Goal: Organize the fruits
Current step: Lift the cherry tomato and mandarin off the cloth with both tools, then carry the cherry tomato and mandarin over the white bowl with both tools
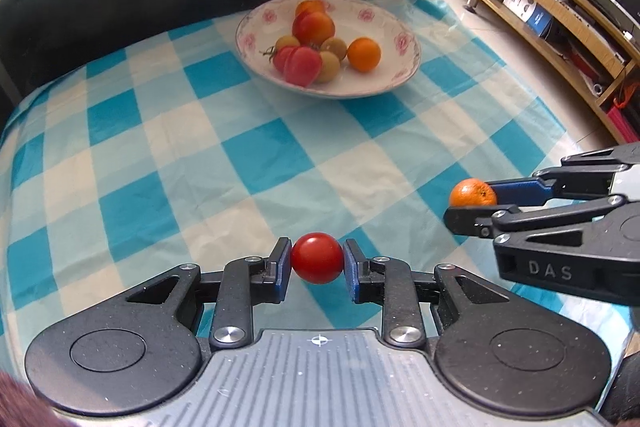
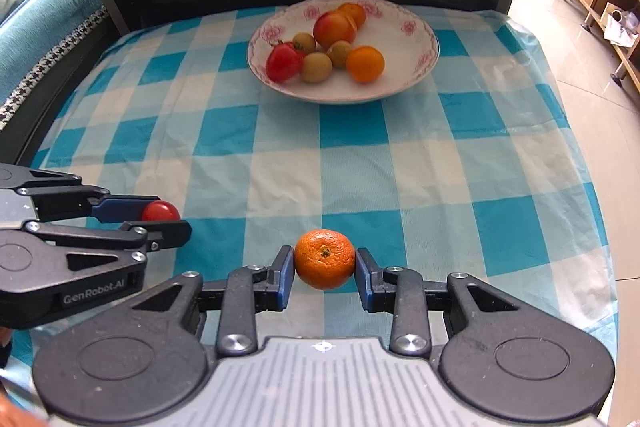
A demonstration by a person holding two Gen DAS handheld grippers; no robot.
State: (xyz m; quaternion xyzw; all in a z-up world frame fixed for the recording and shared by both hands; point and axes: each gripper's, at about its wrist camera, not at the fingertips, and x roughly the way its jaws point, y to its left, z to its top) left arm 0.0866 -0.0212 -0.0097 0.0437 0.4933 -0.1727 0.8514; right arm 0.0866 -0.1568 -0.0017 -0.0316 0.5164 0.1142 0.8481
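The left gripper (image 1: pixel 317 263) is clamped on a small red tomato (image 1: pixel 317 258), its blue pads pressing the fruit from both sides, low over the near part of the table (image 1: pixel 160 131). In the right wrist view the same gripper (image 2: pixel 162 217) comes in from the left edge with the tomato (image 2: pixel 160 211) showing between its fingers.

The right gripper (image 2: pixel 324 263) grips a mandarin (image 2: pixel 324 259) between its blue pads, stem end facing the camera. In the left wrist view it (image 1: pixel 472 205) reaches in from the right with the mandarin (image 1: pixel 472 192) at its tips. The two grippers sit side by side, apart from each other.

A blue-and-white checked tablecloth (image 2: pixel 360 163) covers the table. Toward the far side stands a white plate with pink flower print (image 2: pixel 420 39). It holds an orange (image 2: pixel 365 64), a larger red tomato (image 2: pixel 283 62), a reddish peach-like fruit (image 2: pixel 335 28), another orange fruit behind it, and three small greenish-yellow fruits (image 2: pixel 316 67).
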